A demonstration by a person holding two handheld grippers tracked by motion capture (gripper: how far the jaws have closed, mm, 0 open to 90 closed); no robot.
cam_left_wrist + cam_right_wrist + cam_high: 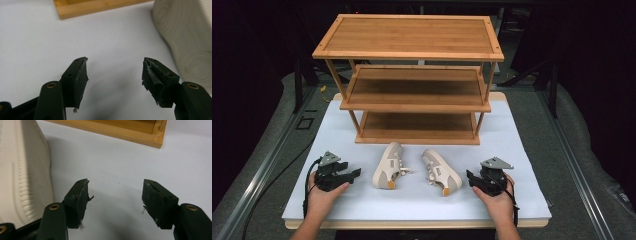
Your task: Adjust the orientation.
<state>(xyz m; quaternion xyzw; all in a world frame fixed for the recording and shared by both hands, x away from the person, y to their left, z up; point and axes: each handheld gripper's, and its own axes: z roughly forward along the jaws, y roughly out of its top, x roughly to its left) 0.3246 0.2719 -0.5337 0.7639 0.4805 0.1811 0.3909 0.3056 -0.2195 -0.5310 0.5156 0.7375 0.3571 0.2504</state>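
Both my grippers rest on the white table [522, 200], jaws spread, nothing between them: left gripper [357, 173], right gripper [469, 176]. Two beige sneakers lie on their sides between them, before one three-tier bamboo shoe rack [412, 55]: left sneaker [388, 165], right sneaker [440, 171]. I judge them light, soft uppers, stiff ribbed soles; probably best pinched at the heel collar.

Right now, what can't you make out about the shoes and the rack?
- Left shoe: in the left gripper view only its ribbed sole shows, cut by the right edge.
- Right shoe: in the right gripper view, cut by the left edge.
- Rack: lower shelves' back parts hidden under upper shelves, high view.
- Shoe fastenings: too small, high view.
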